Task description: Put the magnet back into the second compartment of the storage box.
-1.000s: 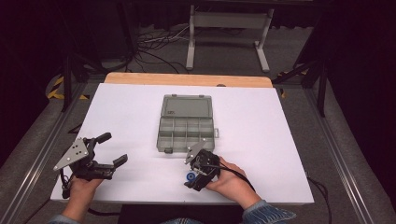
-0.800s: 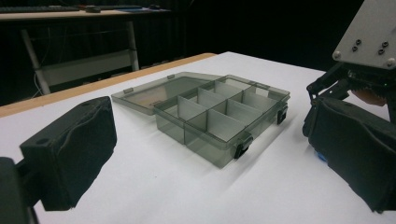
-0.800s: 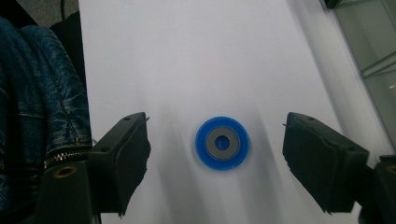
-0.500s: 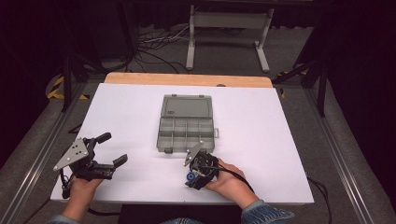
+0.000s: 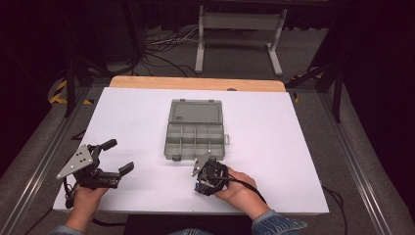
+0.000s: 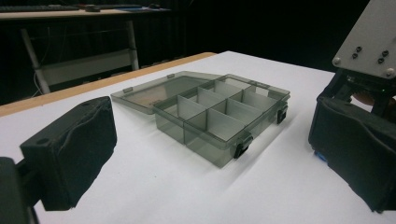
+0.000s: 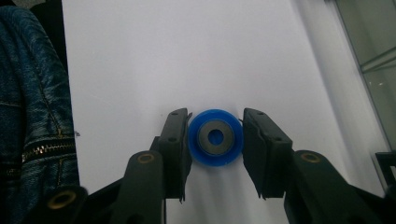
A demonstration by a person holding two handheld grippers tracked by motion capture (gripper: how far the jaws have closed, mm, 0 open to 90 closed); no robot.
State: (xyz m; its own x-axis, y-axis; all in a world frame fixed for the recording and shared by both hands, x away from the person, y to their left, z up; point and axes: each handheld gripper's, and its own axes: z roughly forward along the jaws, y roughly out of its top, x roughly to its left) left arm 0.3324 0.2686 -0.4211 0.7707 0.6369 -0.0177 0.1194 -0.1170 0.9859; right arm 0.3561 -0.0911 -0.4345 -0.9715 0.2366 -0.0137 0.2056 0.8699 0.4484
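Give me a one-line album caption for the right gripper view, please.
Two black jaws of the right gripper close around a small blue disc on the white table.

At the bottom centre of the frame we see the right gripper [image 7: 215, 140] with its two black jaws closed against either side of a blue disc [image 7: 215, 137] with a grey ring round its centre hole. Behind it the white tabletop [image 7: 187, 56] fills the middle, a denim sleeve [image 7: 32, 116] runs down the left edge, and part of a grey translucent box [image 7: 373, 51] shows at the upper right.
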